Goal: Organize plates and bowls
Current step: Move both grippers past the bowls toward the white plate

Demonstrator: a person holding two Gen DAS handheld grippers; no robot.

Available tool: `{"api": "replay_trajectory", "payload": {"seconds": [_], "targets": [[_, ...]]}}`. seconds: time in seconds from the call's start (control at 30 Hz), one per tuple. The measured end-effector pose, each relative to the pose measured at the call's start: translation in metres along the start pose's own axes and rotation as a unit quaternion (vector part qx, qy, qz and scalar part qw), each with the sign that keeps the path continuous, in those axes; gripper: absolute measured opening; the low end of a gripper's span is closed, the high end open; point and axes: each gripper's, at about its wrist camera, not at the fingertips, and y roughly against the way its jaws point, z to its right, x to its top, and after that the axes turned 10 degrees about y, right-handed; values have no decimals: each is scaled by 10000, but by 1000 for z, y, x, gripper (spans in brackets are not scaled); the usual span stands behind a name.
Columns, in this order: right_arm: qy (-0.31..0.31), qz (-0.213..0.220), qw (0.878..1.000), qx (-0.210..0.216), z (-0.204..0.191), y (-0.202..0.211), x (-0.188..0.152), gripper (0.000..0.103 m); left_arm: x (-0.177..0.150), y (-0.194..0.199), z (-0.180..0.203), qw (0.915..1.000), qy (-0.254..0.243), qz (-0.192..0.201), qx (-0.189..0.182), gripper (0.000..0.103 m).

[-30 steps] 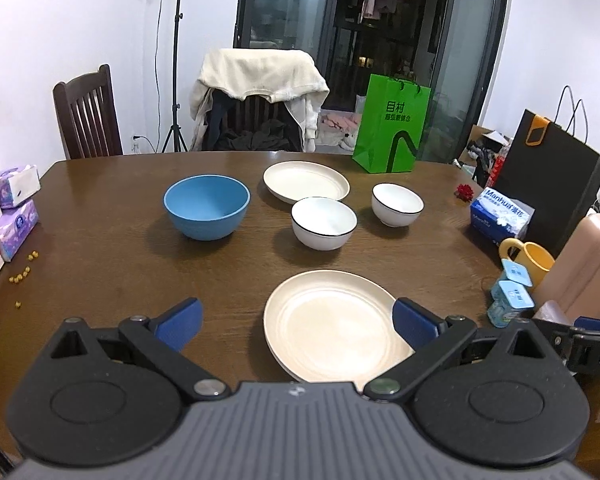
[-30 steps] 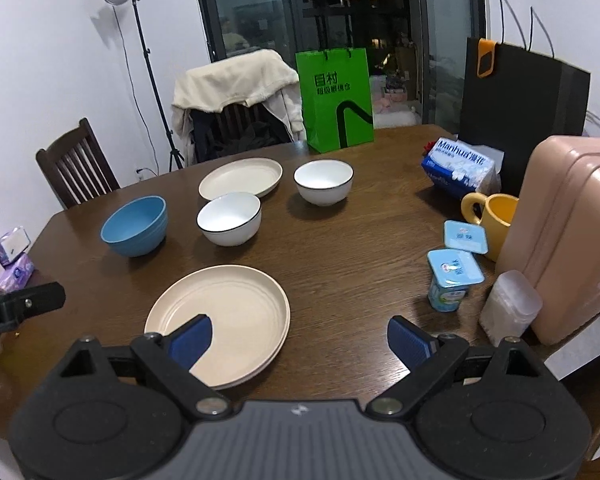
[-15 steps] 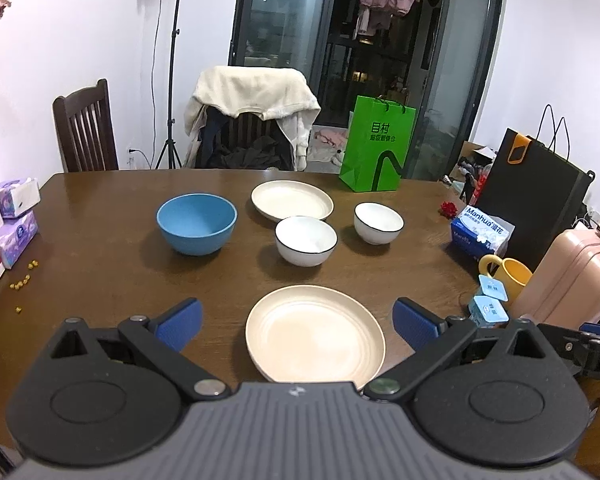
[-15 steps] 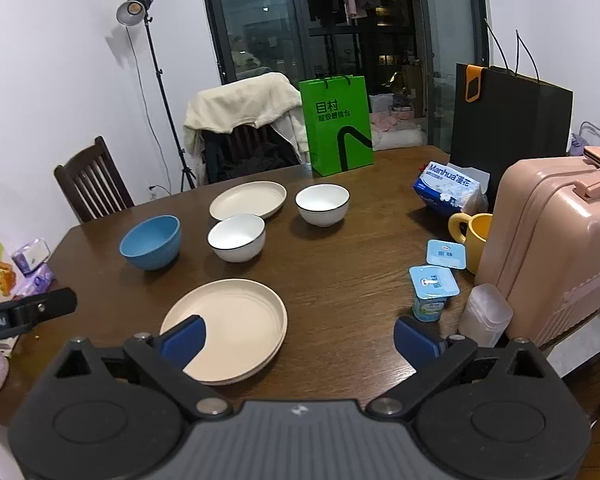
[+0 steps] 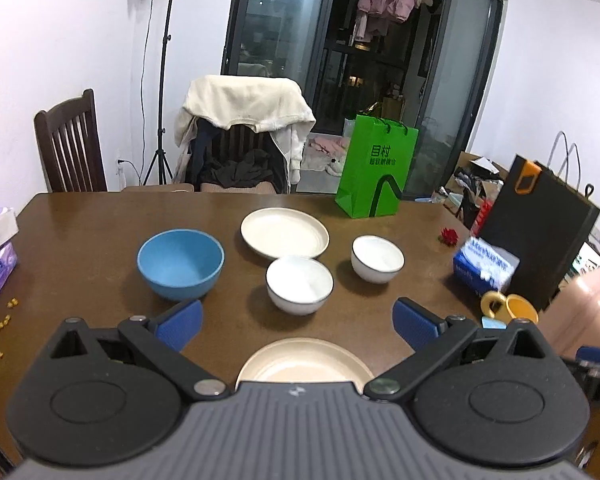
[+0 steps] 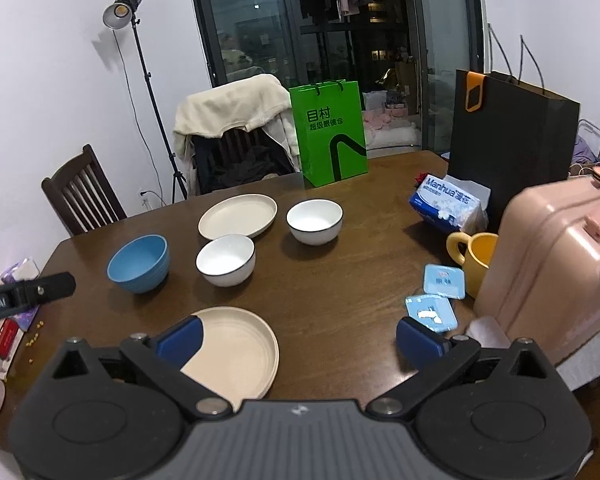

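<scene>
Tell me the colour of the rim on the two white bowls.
A thin black line rings each white bowl; clearest in the right wrist view.

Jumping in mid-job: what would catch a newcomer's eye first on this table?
The blue bowl stands out at the left of the dark table, beside two white bowls and two cream plates. Behind them stands a bright green bag; a pink suitcase fills the right edge.
</scene>
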Motion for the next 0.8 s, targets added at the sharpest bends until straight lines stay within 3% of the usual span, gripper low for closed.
{"api": "replay_trajectory", "payload": {"seconds": [0.8], "targets": [[147, -516, 9985, -129, 26, -160, 109, 103, 96, -154, 9, 9986, -418, -330, -7, 103]]}}
